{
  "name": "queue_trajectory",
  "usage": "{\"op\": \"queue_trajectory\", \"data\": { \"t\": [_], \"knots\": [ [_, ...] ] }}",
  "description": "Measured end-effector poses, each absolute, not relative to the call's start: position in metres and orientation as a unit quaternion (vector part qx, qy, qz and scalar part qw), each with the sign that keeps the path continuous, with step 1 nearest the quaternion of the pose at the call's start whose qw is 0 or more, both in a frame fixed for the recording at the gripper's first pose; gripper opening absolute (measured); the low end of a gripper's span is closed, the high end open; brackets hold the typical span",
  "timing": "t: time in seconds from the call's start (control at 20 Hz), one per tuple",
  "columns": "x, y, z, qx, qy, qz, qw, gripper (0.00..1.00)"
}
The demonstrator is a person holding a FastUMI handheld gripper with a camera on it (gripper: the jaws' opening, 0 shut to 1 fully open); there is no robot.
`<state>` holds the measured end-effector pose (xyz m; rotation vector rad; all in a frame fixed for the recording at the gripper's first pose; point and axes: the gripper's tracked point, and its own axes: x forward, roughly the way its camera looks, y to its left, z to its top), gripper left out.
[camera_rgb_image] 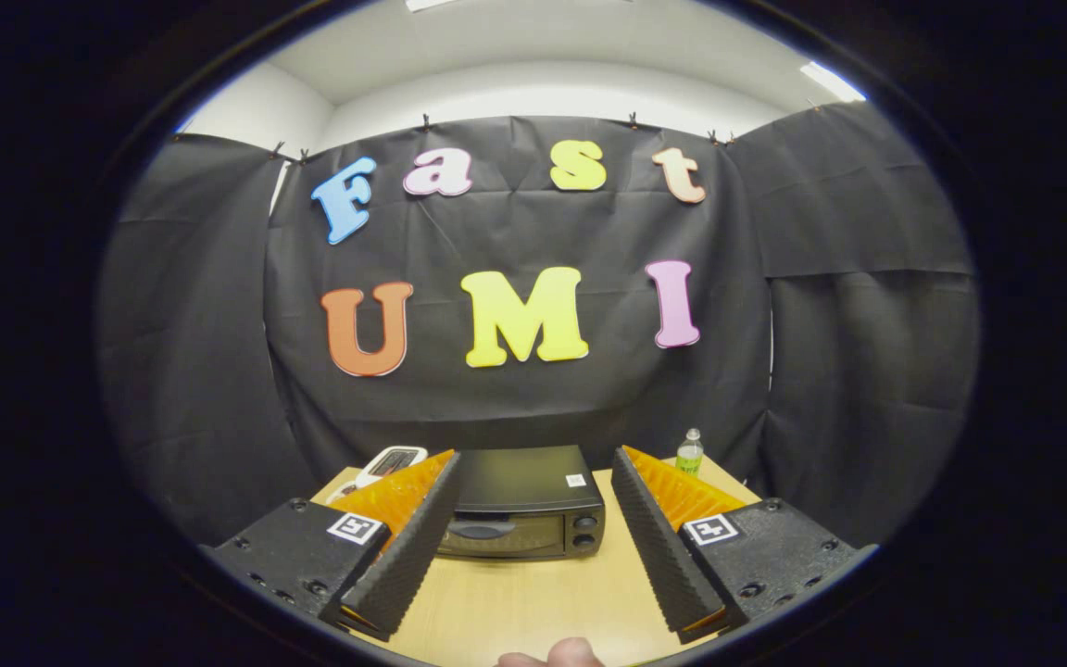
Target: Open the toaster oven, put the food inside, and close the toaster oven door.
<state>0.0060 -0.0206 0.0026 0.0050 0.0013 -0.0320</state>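
- Fingertip of a person (559, 654) at near table (533, 602) edge, before the toaster oven (522, 505).
- Gripper (533, 519): fingers spread wide, holding nothing, either side of the toaster oven.
- Toaster oven: door closed, on table.
- White device (389, 462) left of it; bottle (689, 453) behind right.

A light wooden table (515, 602) carries the scene. At the table's far right corner stands a small clear bottle (689, 453) with a green label, upright. At the table's far left corner lies a white handheld device (389, 463), its dark face turned up.
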Motion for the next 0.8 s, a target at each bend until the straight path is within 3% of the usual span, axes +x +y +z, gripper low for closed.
{"op": "queue_trajectory", "data": {
  "t": [0.8],
  "knots": [
    [0.055, 0.010, -0.033, -0.009, 0.031, 0.027, 0.999, 1.00]
  ]
}}
